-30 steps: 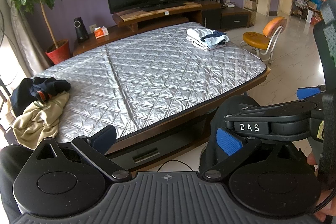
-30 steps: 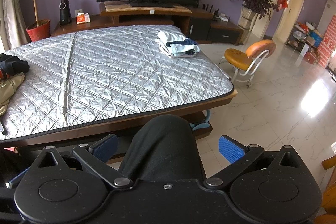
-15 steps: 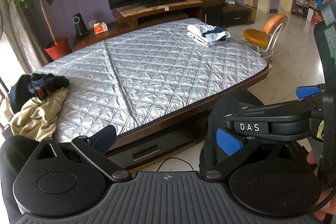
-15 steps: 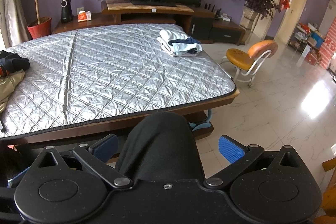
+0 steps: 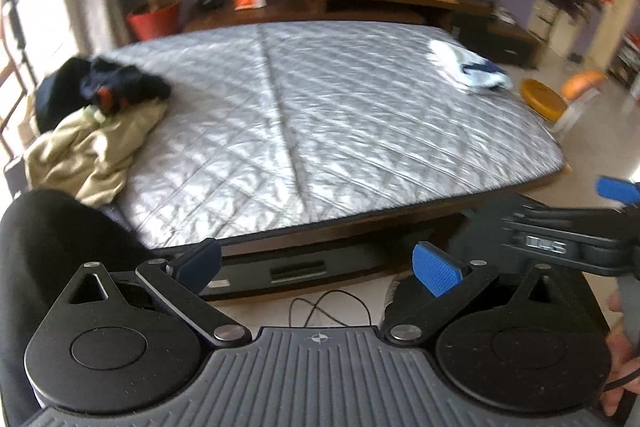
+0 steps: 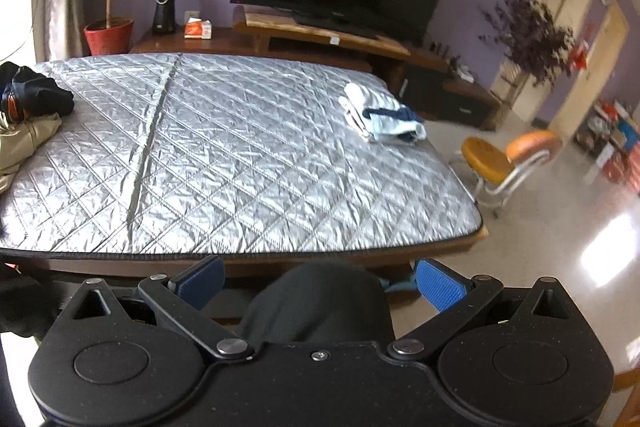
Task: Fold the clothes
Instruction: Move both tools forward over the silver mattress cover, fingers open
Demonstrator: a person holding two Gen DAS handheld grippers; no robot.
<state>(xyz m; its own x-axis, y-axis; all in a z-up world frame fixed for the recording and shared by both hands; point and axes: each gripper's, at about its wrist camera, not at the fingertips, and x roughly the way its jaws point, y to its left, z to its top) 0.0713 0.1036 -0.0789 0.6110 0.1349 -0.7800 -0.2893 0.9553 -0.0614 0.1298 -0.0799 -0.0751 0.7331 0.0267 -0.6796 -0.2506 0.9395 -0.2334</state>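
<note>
Two grippers idle, jaws apart, empty: left gripper (image 5: 316, 267), right gripper (image 6: 318, 281). Left view has swung toward unfolded heap (image 5: 96, 131) at left edge of quilted table (image 5: 320, 131). Folded stack (image 6: 382, 119) sits far-right corner. Likely next: fetch beige garment.

The left gripper (image 5: 316, 265) hung below the near edge of the desk (image 5: 340, 115), its jaws spread wide with nothing between them. At the desk's left end a beige garment (image 5: 92, 155) lay crumpled against a dark garment (image 5: 120, 87). Folded clothes (image 5: 470, 69) sat at its far right corner. The right gripper (image 5: 568, 223) showed blurred right of the desk.
</note>
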